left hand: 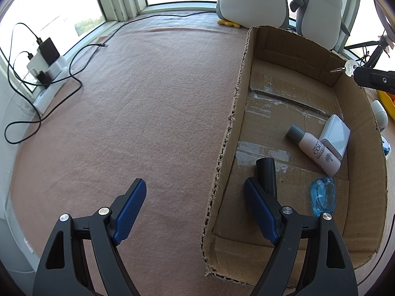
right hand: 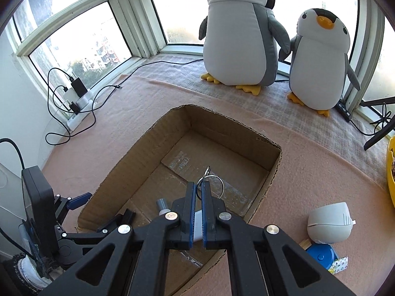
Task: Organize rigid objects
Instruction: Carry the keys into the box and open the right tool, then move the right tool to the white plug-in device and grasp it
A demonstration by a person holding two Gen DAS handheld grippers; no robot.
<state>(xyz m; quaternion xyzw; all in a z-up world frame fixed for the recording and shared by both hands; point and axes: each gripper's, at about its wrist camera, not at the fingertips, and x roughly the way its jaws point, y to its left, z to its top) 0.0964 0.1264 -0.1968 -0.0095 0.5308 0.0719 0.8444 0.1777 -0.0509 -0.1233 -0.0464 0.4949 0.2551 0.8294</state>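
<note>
An open cardboard box (left hand: 291, 46) sits on a pink blanket. In it lie a black tube (left hand: 266, 172), a white bottle with a grey cap (left hand: 314, 151), a white case (left hand: 337, 132) and a clear blue item (left hand: 323, 196). My left gripper (left hand: 196, 197) is open and straddles the box's left wall, one blue pad outside and one inside beside the tube, neither touching the wall. My right gripper (right hand: 198, 188) is shut on a key ring (right hand: 214, 185) above the box (right hand: 229, 133). In the left wrist view its silver key (left hand: 349, 67) sticks out over the far right corner.
Two plush penguins (right hand: 239, 34) (right hand: 318, 59) stand by the window behind the box. A power strip with chargers and black cables (right hand: 79, 93) lies at the left. To the right of the box are a grey round object (right hand: 329, 223), a blue disc (right hand: 321, 254) and a yellow bowl (right hand: 391, 172).
</note>
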